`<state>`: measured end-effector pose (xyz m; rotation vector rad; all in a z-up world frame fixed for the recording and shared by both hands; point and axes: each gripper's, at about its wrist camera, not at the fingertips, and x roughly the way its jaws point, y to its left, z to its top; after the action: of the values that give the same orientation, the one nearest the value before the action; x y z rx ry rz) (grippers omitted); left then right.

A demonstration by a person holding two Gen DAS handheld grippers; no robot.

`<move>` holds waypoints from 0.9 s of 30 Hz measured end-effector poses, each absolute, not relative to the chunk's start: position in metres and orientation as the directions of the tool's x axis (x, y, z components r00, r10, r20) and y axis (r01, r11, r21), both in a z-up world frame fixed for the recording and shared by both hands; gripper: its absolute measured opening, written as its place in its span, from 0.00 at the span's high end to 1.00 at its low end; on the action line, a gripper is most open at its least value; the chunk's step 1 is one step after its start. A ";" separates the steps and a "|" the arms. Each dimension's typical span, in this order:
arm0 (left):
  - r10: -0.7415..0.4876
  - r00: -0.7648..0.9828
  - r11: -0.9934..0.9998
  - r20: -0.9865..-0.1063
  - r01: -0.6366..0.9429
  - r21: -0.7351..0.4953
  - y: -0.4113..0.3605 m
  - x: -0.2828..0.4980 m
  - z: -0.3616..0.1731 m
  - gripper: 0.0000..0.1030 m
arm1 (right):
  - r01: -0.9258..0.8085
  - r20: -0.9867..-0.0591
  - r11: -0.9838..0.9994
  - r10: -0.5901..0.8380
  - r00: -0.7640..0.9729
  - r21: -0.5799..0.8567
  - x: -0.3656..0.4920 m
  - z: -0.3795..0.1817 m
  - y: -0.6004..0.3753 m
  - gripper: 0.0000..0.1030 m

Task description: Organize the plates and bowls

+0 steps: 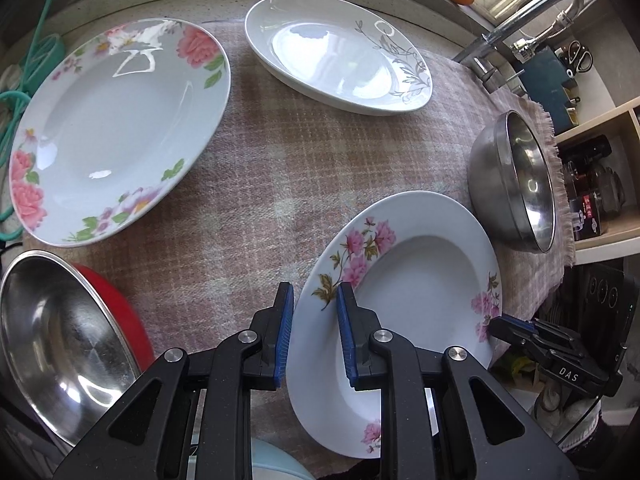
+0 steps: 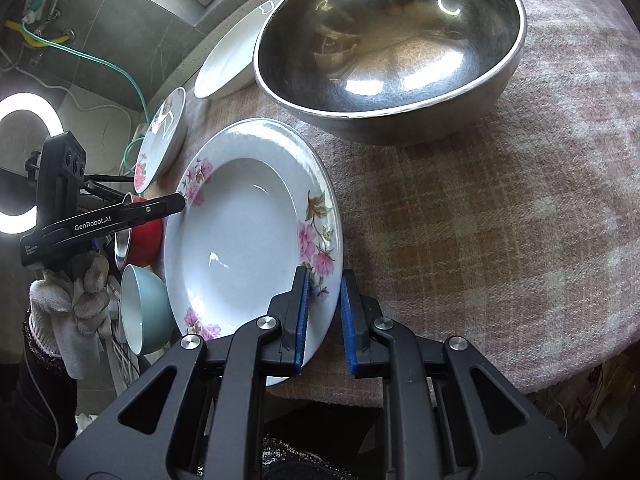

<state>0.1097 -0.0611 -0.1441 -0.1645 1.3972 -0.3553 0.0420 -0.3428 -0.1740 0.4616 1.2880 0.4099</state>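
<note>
A deep white plate with pink flowers point(image 1: 412, 280) point(image 2: 244, 236) lies on the checked cloth near the table's front edge. My left gripper point(image 1: 314, 300) is open, its jaws straddling the plate's left rim. My right gripper point(image 2: 324, 280) is open too, its jaws straddling the opposite rim. A large floral plate point(image 1: 116, 128) lies far left. A white oval plate with grey leaves point(image 1: 336, 52) lies at the back. A steel bowl point(image 1: 516, 176) point(image 2: 392, 44) stands to the right of the deep plate.
A steel-lined red bowl point(image 1: 60, 344) and a pale blue bowl point(image 2: 144, 312) sit at the left front. A faucet point(image 1: 532, 20) and shelves point(image 1: 600, 184) stand at the right. The table edge point(image 2: 440, 396) is close by my right gripper.
</note>
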 end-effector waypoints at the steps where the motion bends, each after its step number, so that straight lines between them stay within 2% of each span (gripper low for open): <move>1: -0.339 0.131 0.936 -0.932 0.147 -0.320 -0.061 0.110 -0.144 0.81 | -0.034 -0.813 0.840 0.534 0.231 0.542 0.042 -0.174 -0.343 0.85; 16: -0.340 0.129 0.937 -0.932 0.136 -0.323 -0.059 0.111 -0.143 0.81 | -0.041 -0.834 0.861 0.502 0.229 0.507 0.043 -0.172 -0.339 0.83; 23: -0.300 0.213 0.950 -0.930 0.157 -0.270 -0.057 0.107 -0.120 0.81 | -0.062 -0.859 0.901 0.428 0.280 0.428 0.039 -0.153 -0.340 0.82; 27: -0.279 0.273 0.957 -0.921 0.153 -0.245 -0.052 0.107 -0.106 0.81 | -0.096 -0.860 0.918 0.394 0.325 0.384 0.040 -0.135 -0.337 0.76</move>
<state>0.1068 -0.0517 -0.1059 -0.1152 1.2623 -0.2914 0.0403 -0.3373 -0.1346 0.2850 1.2011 0.3264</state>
